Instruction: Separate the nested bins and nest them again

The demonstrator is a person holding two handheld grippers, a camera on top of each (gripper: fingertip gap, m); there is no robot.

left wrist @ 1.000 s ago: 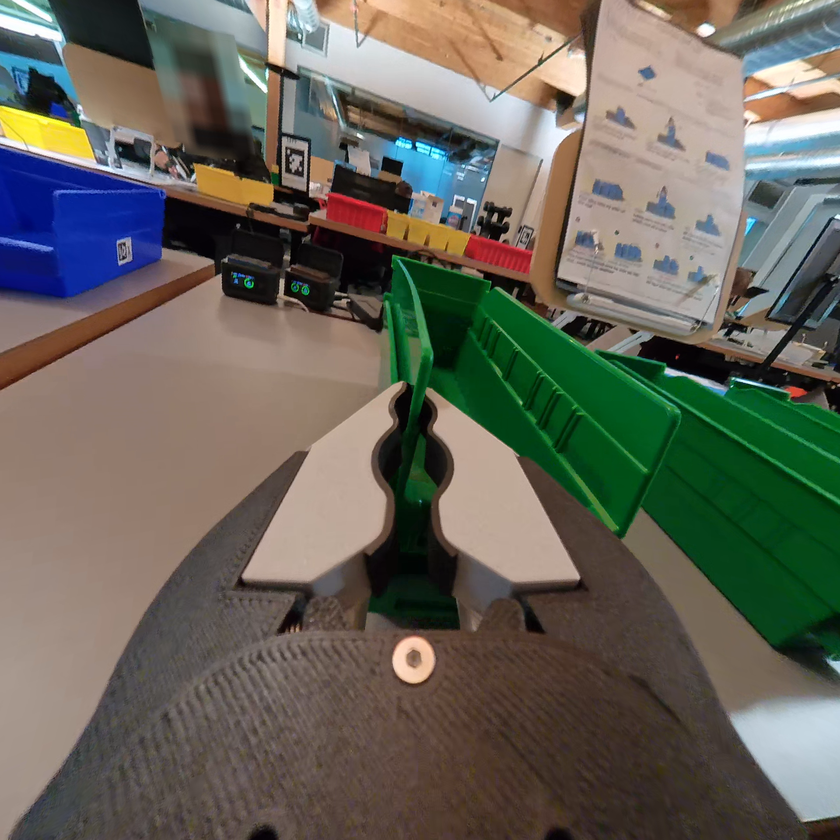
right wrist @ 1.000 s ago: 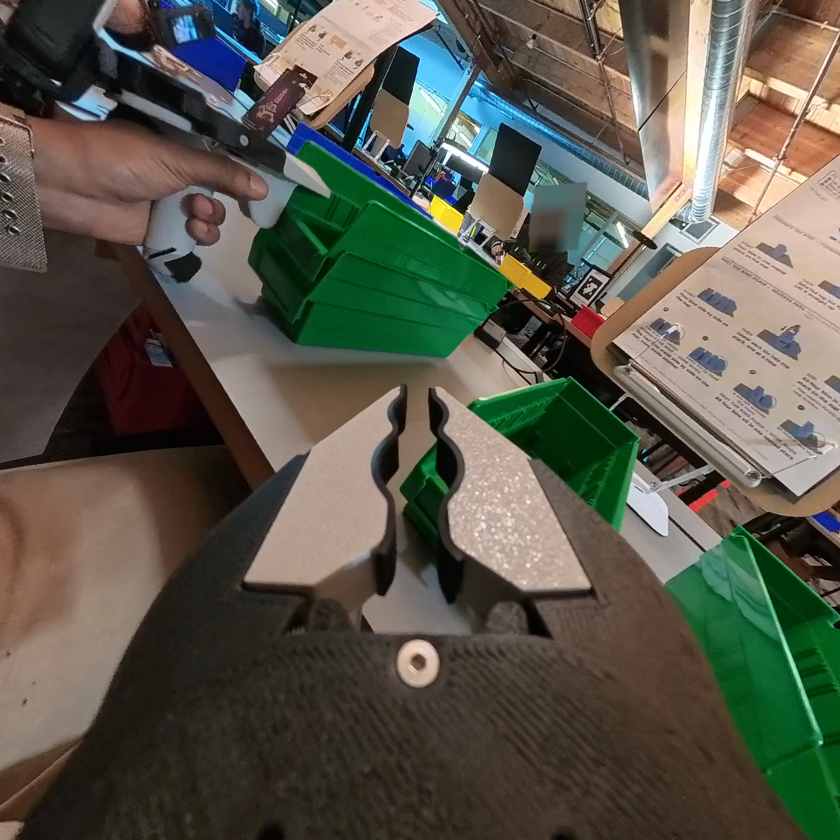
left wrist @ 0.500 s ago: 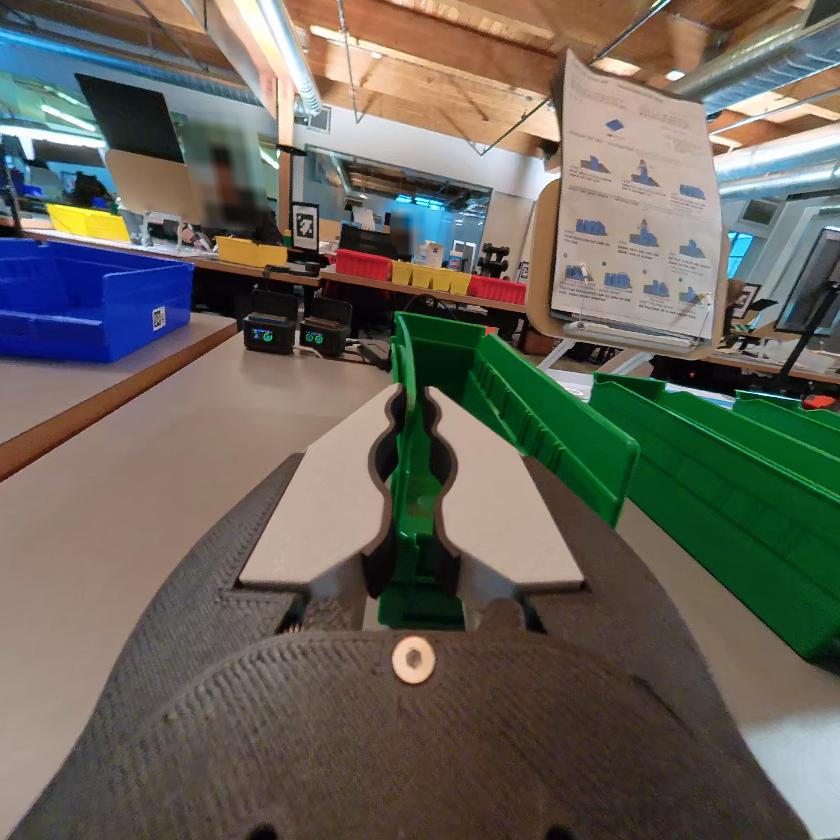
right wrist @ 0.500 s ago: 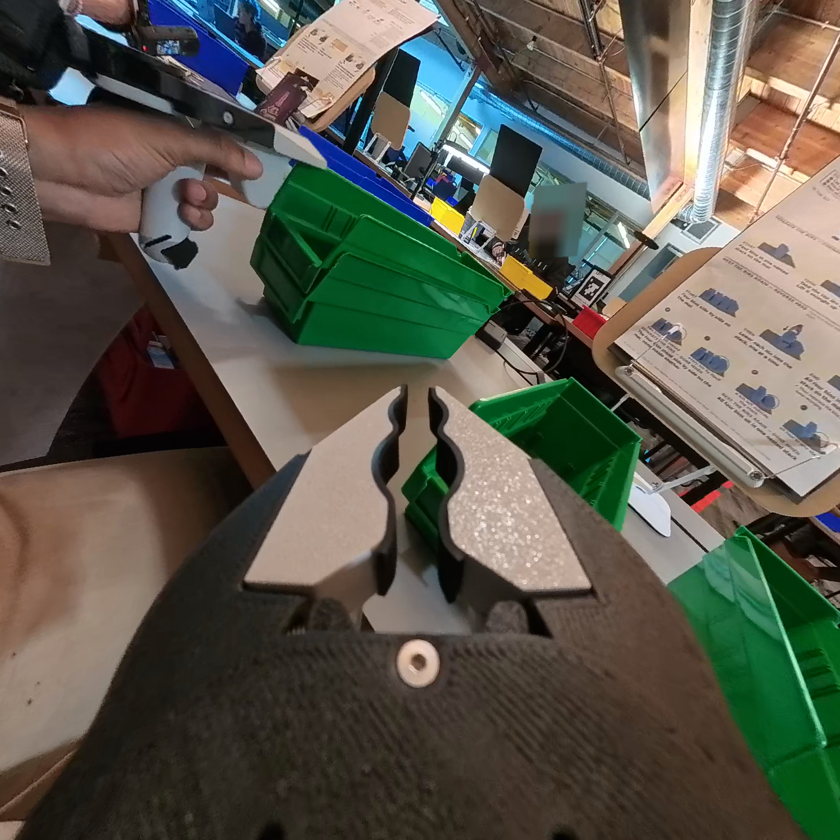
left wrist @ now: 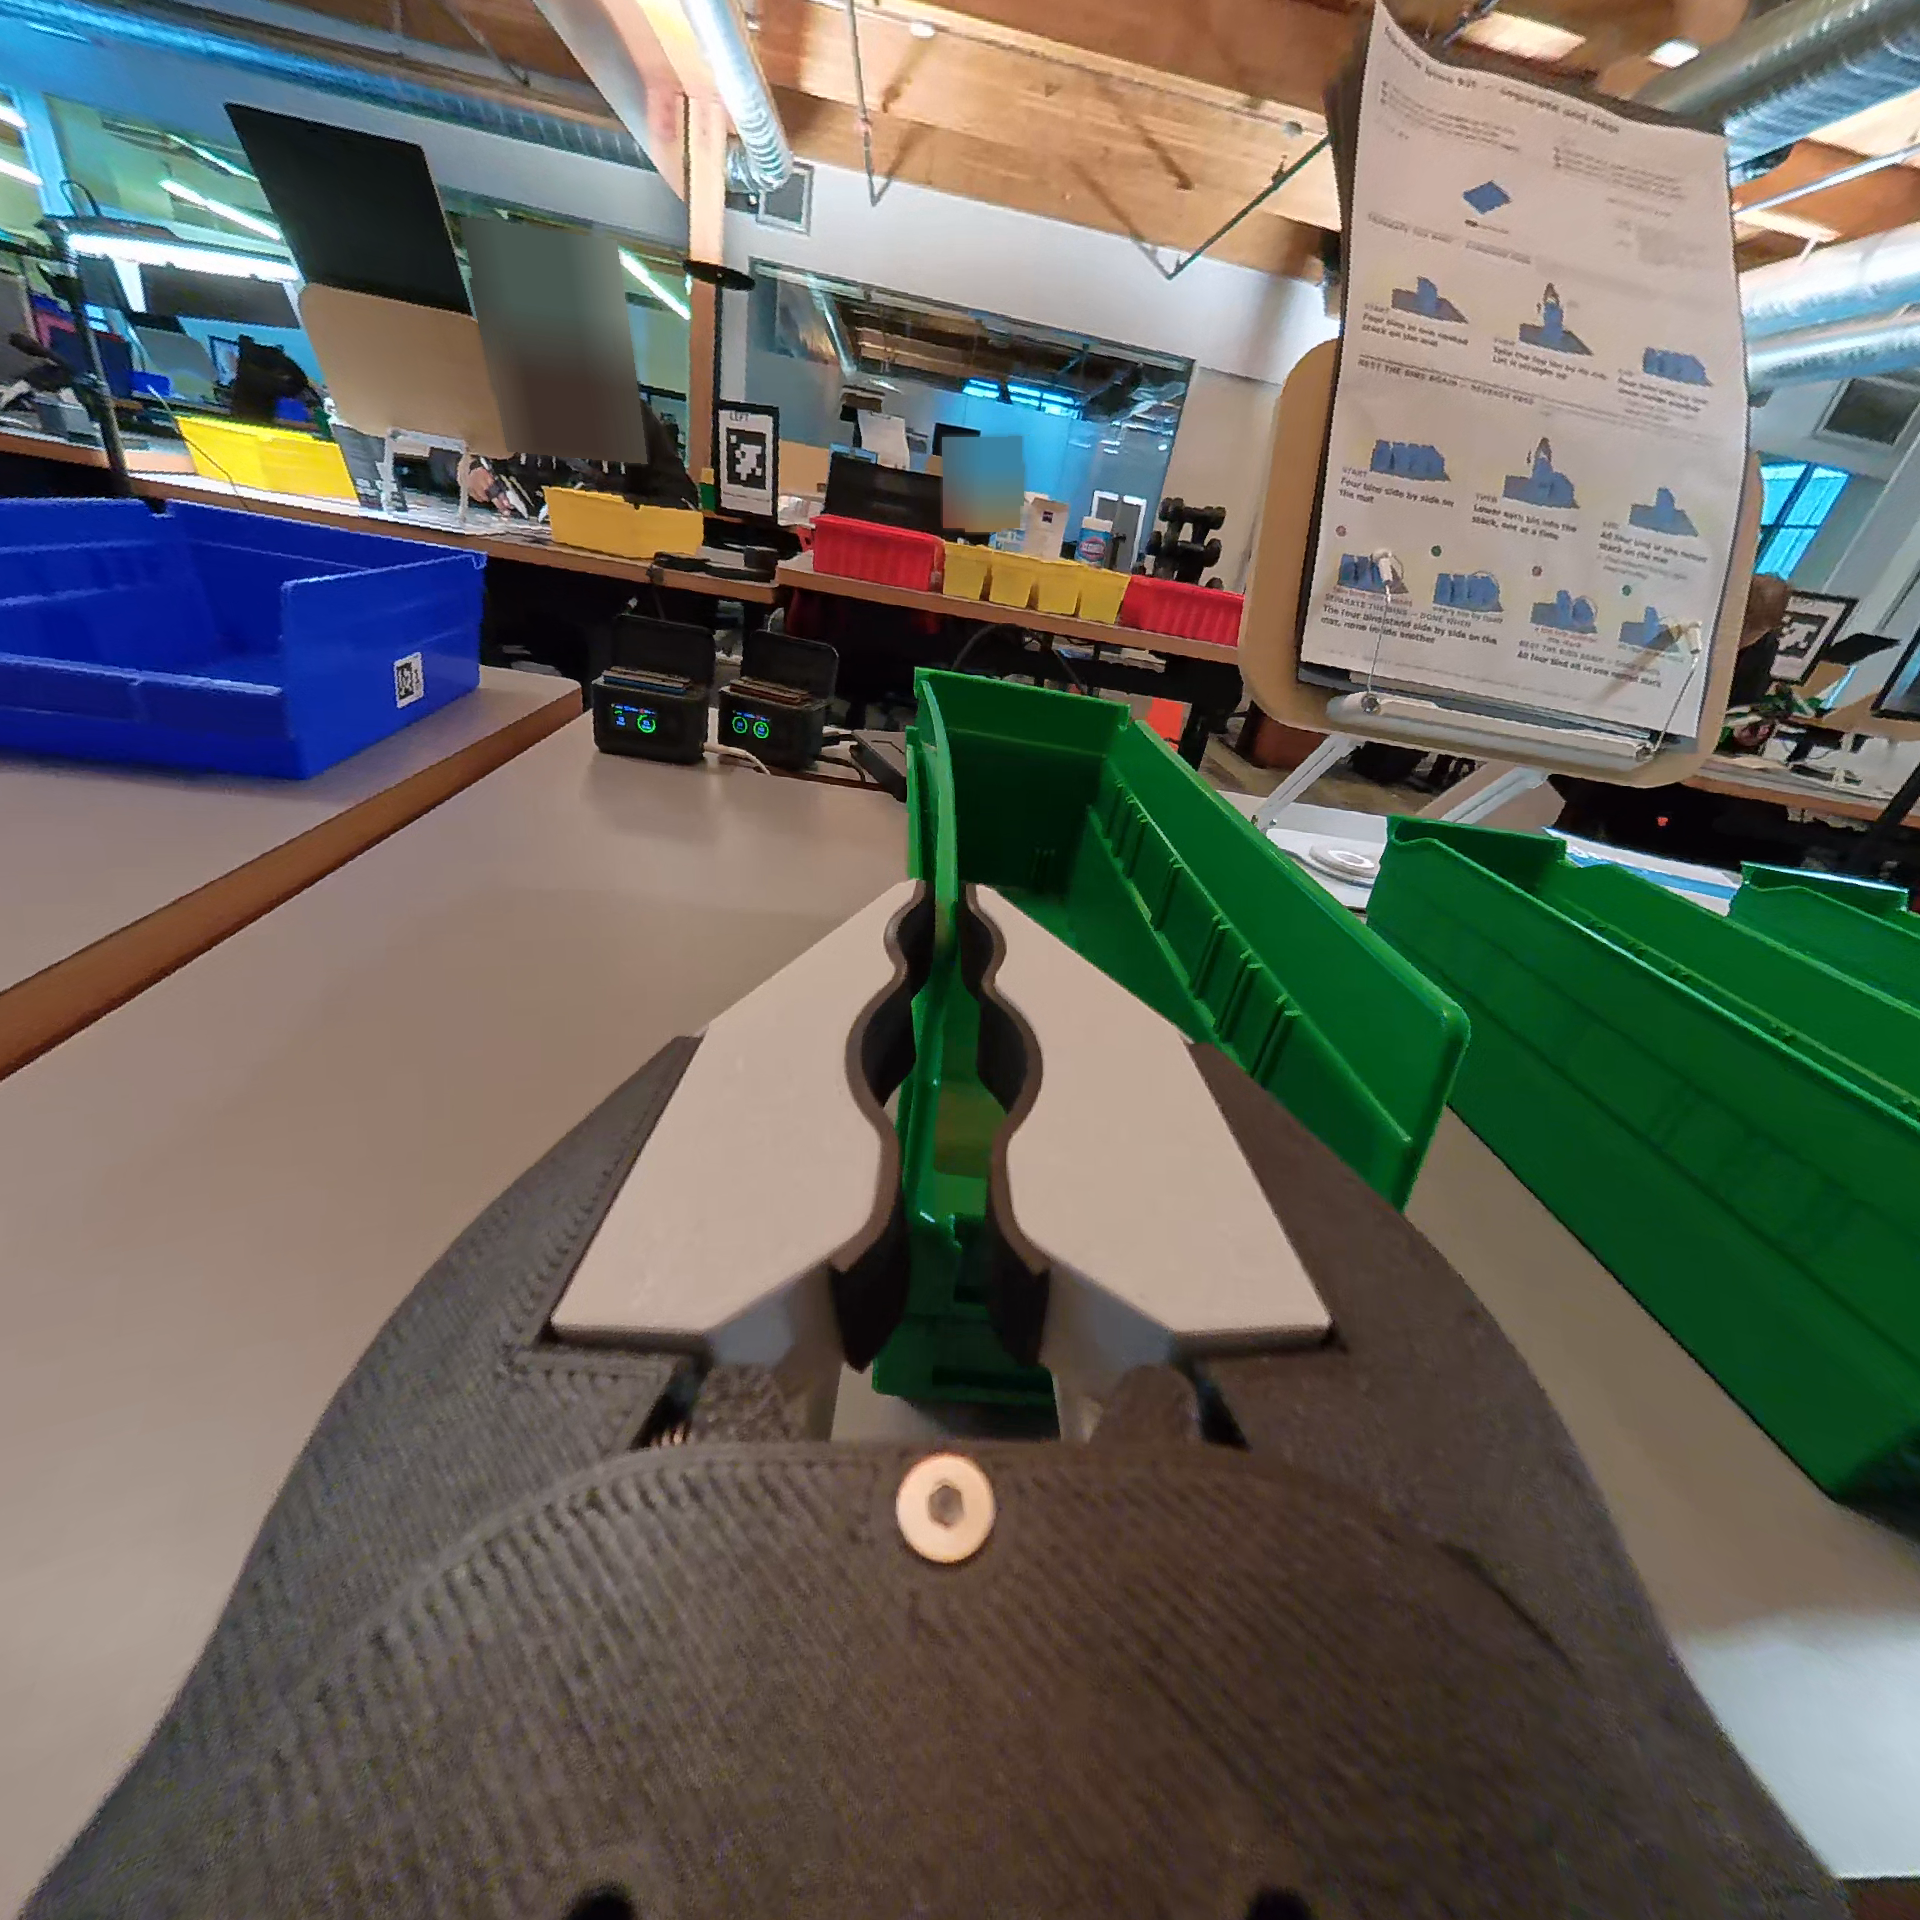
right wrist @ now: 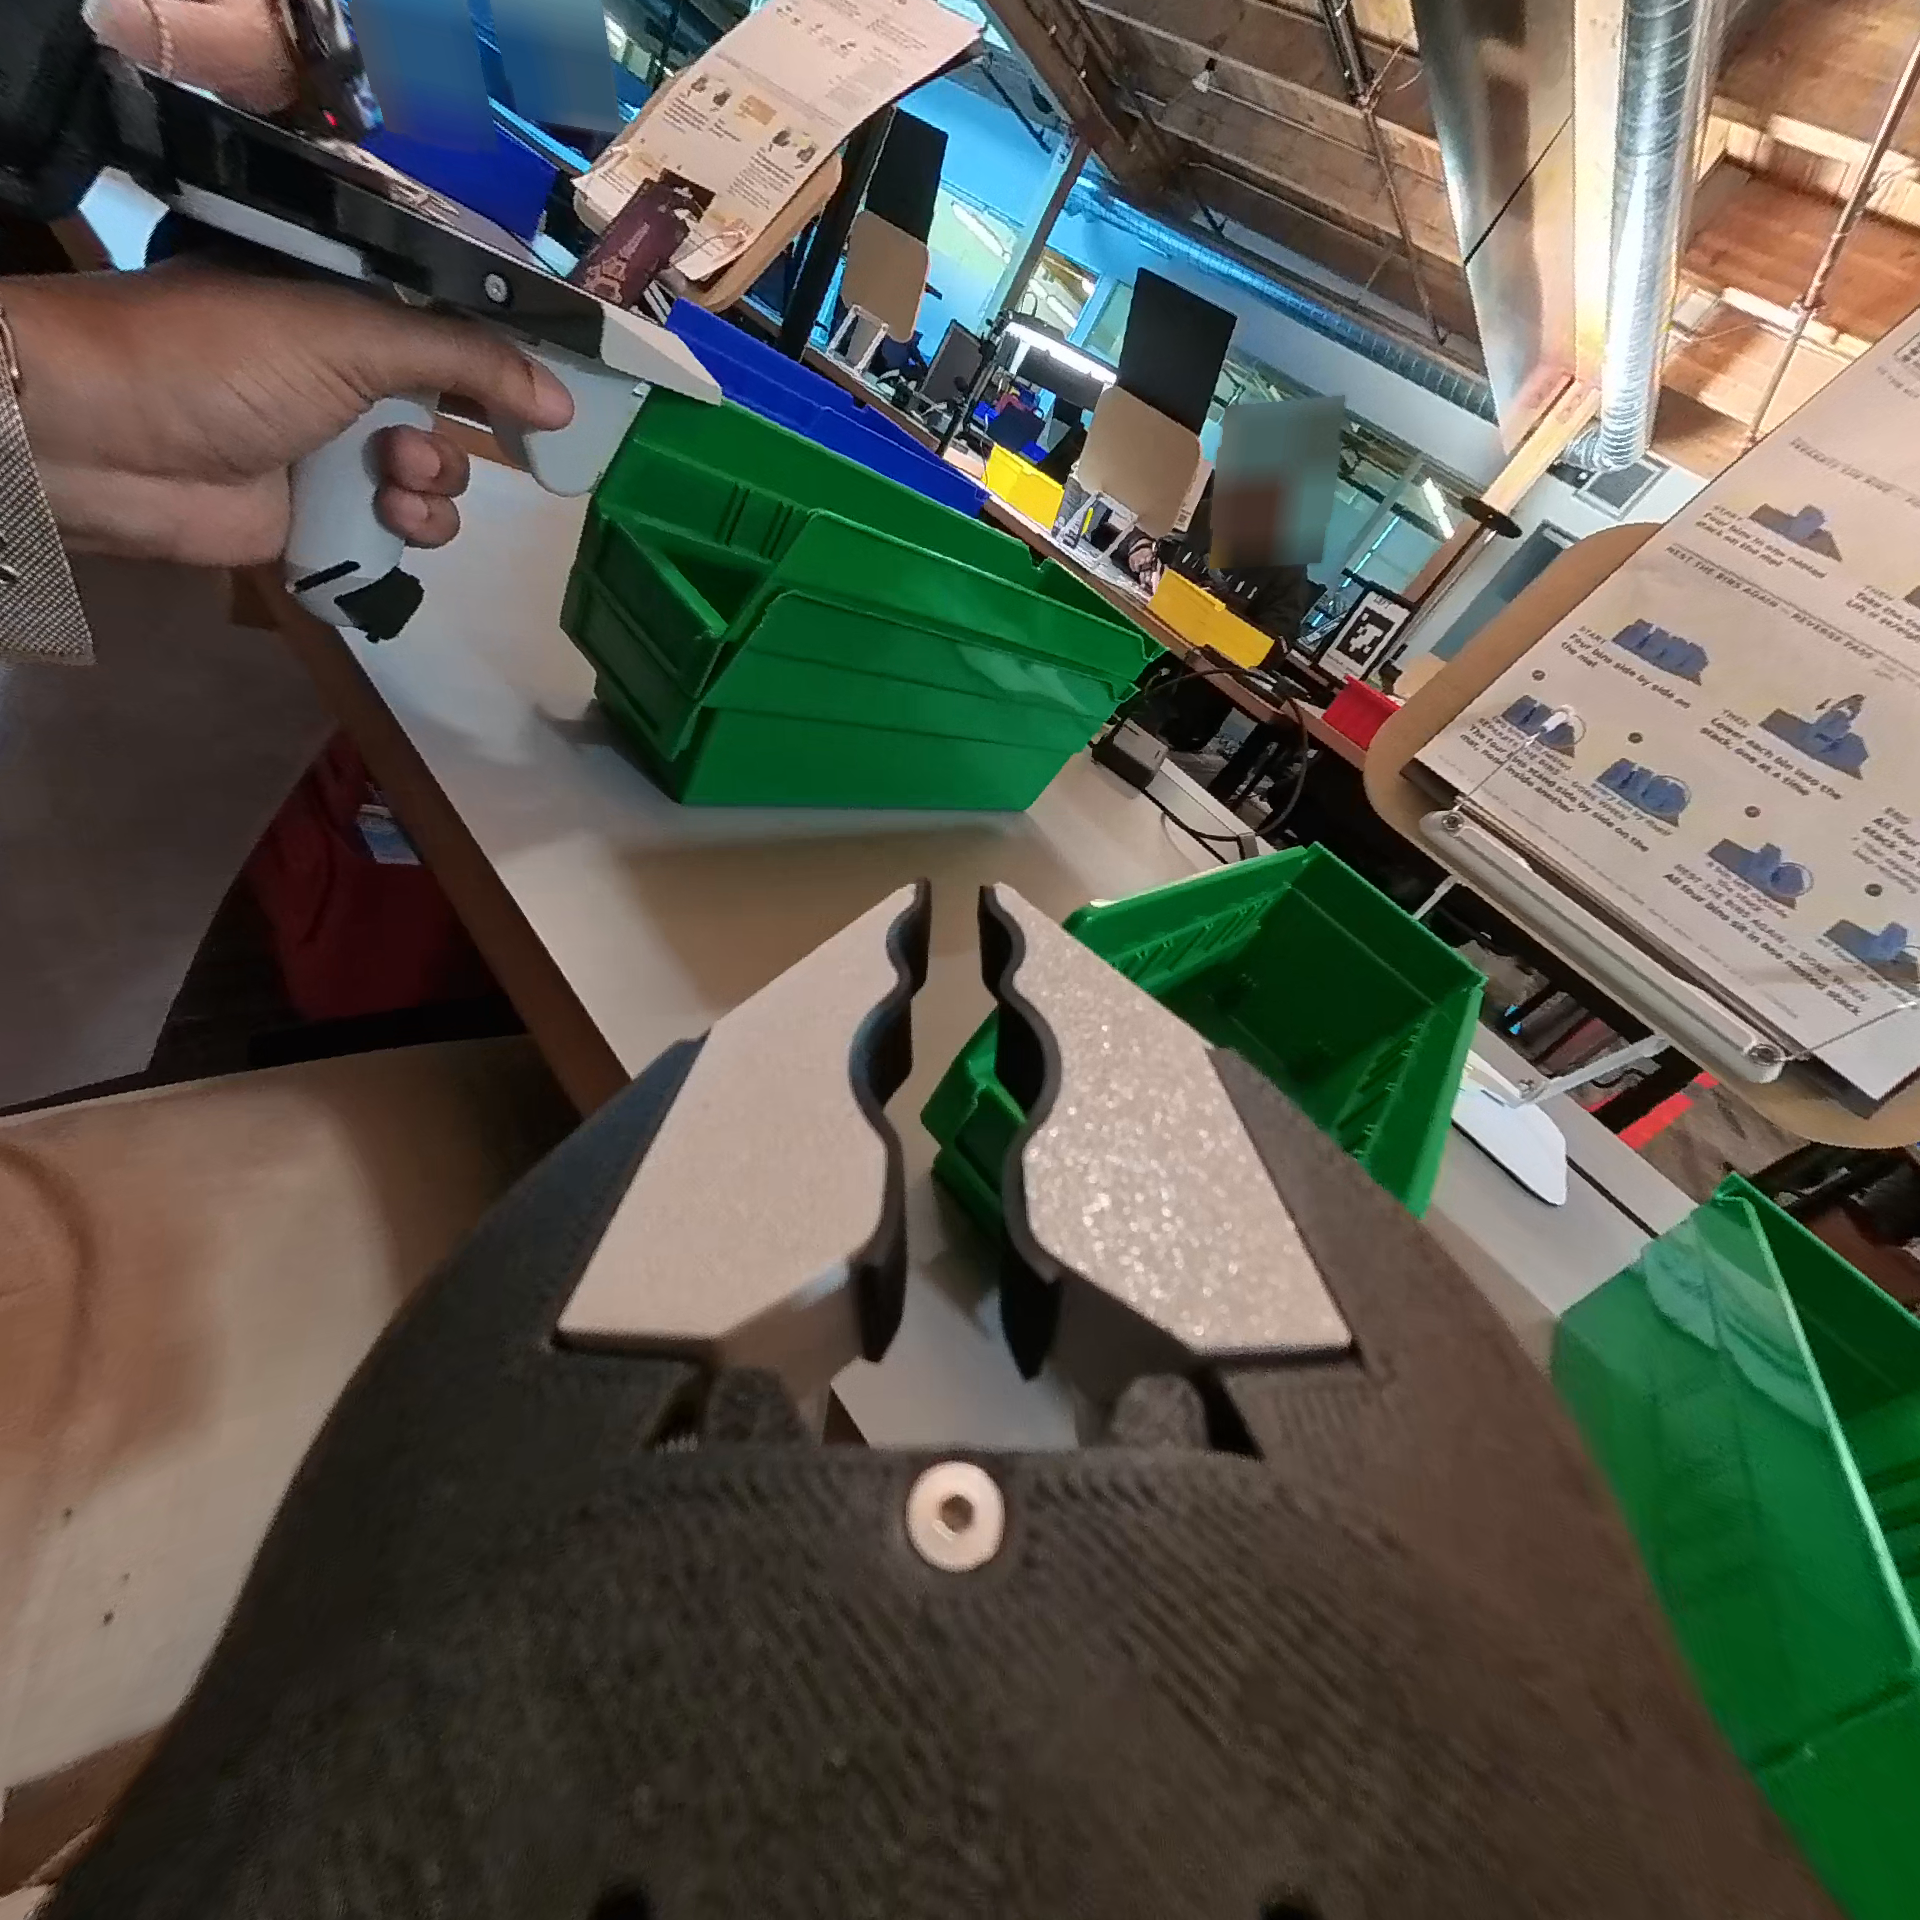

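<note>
The green bin (left wrist: pixel 1164 935) had been levelled since a second earlier, its side wall pinched in the left claw (left wrist: pixel 951 914). Seen from the right claw (right wrist: pixel 951 904), nearly closed and empty, it sat nested on a stack ahead. A tilted lift could jam it.

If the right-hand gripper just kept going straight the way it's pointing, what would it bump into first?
Probably the green bin lying on the table just ahead of the right gripper. Its jaws stand nearly closed and hold nothing, and the bin's near end shows right behind its fingertips. Depth is hard to judge, so it might reach the tabletop first.
</note>
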